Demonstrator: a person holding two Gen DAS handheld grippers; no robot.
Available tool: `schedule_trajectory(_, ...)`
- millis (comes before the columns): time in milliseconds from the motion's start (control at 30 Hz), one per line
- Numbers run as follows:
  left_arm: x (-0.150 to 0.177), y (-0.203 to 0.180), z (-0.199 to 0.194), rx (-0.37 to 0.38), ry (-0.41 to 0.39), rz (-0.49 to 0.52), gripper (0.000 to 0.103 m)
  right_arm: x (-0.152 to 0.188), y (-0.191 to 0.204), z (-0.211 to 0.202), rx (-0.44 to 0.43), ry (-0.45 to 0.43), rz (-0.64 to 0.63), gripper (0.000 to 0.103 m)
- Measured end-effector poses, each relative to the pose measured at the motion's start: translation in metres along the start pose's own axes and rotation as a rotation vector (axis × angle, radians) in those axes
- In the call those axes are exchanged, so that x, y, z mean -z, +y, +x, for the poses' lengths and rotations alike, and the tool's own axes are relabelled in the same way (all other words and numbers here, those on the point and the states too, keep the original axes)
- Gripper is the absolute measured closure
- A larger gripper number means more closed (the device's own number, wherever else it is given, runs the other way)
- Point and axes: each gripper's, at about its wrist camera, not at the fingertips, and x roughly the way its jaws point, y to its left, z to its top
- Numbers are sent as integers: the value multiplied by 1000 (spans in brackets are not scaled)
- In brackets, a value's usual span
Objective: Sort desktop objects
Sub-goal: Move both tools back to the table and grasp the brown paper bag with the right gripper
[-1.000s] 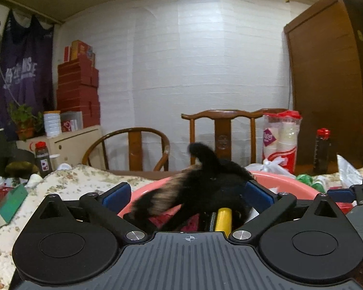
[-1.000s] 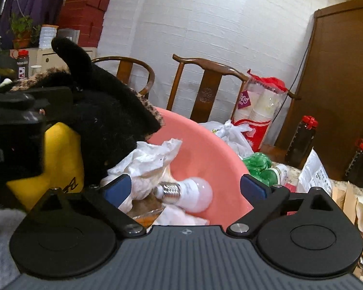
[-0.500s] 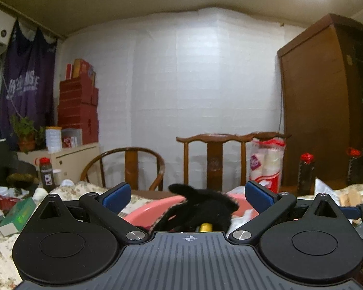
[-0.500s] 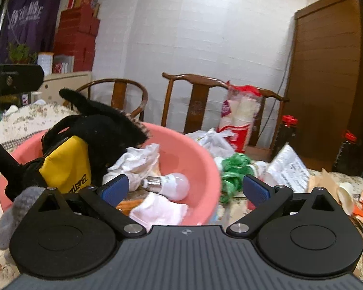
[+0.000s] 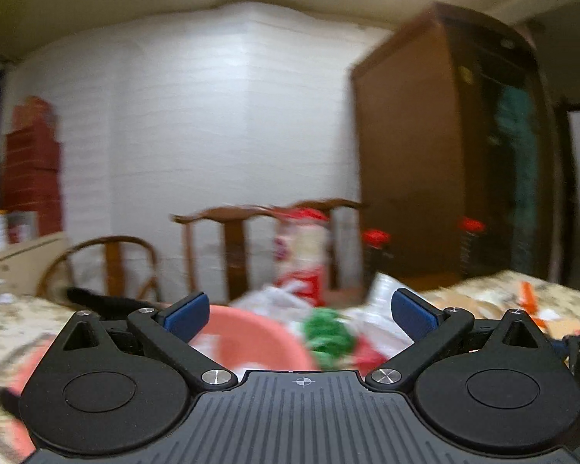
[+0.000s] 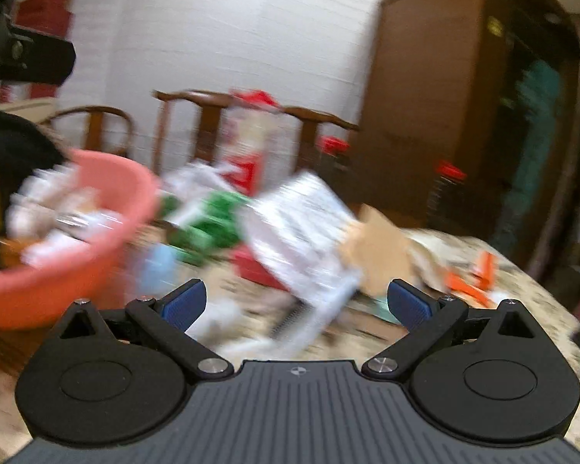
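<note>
Both views smeared by motion; both cameras have swung right since half a second ago.

Left gripper: jaws spread wide, nothing between the blue pads. A second ago a black furry item sat right at those jaws over the basin; now it lies at the basin's left edge, clear of the gripper. Judgement: that item has been dropped in, and the hands are moving on for the next piece.

Right gripper: jaws also wide apart, empty. The basin filled its view before; now it sits off to the left, and loose clutter right of the basin is in front.

Basin: pink plastic, round, smooth wall. Inside, white crumpled tissue and a yellow-and-black soft item at its left rim; detail lost to blur.

Just right of basin: pale blue object, unclear; green bundle, glossy, bunched. Further right, a white printed packet, flat, tilted, standing nearest the open jaws; likely the next pick. Right of that, brown card and orange scraps on the floral cloth.

Beyond basin: wooden chairs, red-capped dark bottles, white brick wall, tall brown cabinet.
</note>
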Motion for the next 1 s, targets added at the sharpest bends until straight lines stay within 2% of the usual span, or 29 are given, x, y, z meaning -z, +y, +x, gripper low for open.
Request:
schedule_trajectory(200,19,-71,67,126,55,41,0,23,-71,25,115,68,75,3)
schedule_trajectory(433,37,-127,150,167,115,98,0,36,-143,61,221,135,150,3)
schedule_trajectory(733,47,-169,224,174,135,191,0,44,-191,97,230,191,261,0)
schedule_trajectory(867,54,-175,248,194,180,189,0,49,-201,111,264,228,276,0)
schedule_trajectory(1000,68,-185,269,234,239,212,0,56,-209,125,249,271,313,0)
